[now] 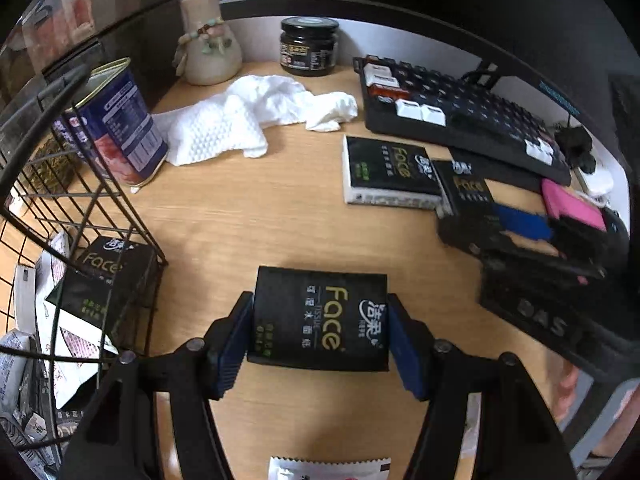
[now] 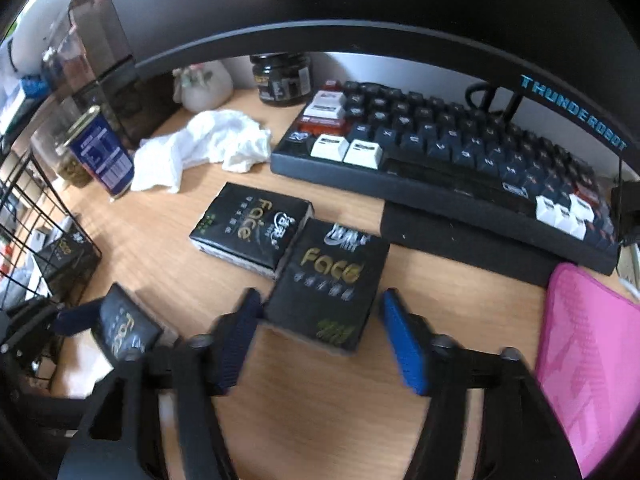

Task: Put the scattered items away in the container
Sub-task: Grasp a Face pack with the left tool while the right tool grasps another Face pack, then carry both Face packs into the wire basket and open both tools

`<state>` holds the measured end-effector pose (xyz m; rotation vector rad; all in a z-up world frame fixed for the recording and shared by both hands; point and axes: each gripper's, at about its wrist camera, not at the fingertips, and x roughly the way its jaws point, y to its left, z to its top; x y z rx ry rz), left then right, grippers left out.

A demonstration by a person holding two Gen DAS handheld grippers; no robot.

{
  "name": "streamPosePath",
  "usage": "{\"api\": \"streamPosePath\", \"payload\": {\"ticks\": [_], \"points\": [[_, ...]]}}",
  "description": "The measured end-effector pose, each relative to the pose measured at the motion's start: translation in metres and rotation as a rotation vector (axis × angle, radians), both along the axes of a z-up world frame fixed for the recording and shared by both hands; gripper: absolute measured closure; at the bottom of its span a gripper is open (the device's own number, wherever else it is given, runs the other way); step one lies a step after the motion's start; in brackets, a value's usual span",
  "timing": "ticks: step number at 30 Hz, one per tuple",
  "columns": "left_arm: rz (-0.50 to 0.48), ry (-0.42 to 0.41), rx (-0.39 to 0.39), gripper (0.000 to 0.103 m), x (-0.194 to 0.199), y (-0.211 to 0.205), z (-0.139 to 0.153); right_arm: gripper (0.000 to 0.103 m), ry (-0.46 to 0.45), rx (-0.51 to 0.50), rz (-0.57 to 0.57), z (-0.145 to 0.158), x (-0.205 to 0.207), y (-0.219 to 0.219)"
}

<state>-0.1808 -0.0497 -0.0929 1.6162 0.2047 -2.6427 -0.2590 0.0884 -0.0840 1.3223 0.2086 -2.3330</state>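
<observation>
L gripper (image 1: 320,344) was clamped on a black Face tissue pack (image 1: 320,320) at lower centre of the L wrist view, blue pads (image 1: 230,348) pressed against both its short ends. Pack's long axis ran left-right across the frame, printed face up, "Face" lettering reading sideways w/ its top toward frame left. It looked held above the wooden desk (image 1: 260,220), but contact w/ the desk couldn't be told.

Wire basket (image 1: 80,216) sat at frame left, another Face pack (image 1: 104,276) inside it, tilted, among paper packets. Blue tin can (image 1: 120,128) stood just behind the basket, white cloth (image 1: 248,116) beside it.

R gripper (image 2: 320,332) was spread wide around a second-row Face pack (image 2: 328,284) at centre of the R wrist view; left pad looked near or at the pack's edge, right pad apart. That pack's long axis ran top-bottom in frame, logo end toward the keyboard (image 2: 440,160). A third desk pack (image 2: 252,228) lay touching its upper left corner, long axis slanted.
</observation>
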Motion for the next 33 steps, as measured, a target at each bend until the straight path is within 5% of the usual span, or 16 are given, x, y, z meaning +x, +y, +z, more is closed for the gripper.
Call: {"api": "streamPosePath", "payload": {"ticks": [9,16,21,23,24,33], "points": [[-0.007,-0.003,-0.038,0.034,0.008,0.008,-0.001,0.055,-0.036,-0.009,0.02,0.002,0.051,0.05],[-0.019,0.001,-0.076,0.026,0.007,0.018,-0.004,0.033,0.033,0.001,0.02,-0.001,0.056,0.052],[-0.017,0.005,-0.075,0.023,0.007,0.016,-0.006,0.033,0.054,0.036,0.02,-0.003,0.047,0.039],[-0.018,0.007,-0.077,0.028,0.008,0.016,-0.005,0.042,0.063,0.056,0.022,-0.003,0.05,0.038],[-0.023,0.012,-0.079,0.035,0.009,0.017,-0.003,0.056,0.074,0.072,0.019,-0.002,0.051,0.038],[-0.054,0.084,-0.054,0.035,0.026,0.023,0.036,0.056,0.069,-0.003,0.024,0.02,0.065,0.041]]}}
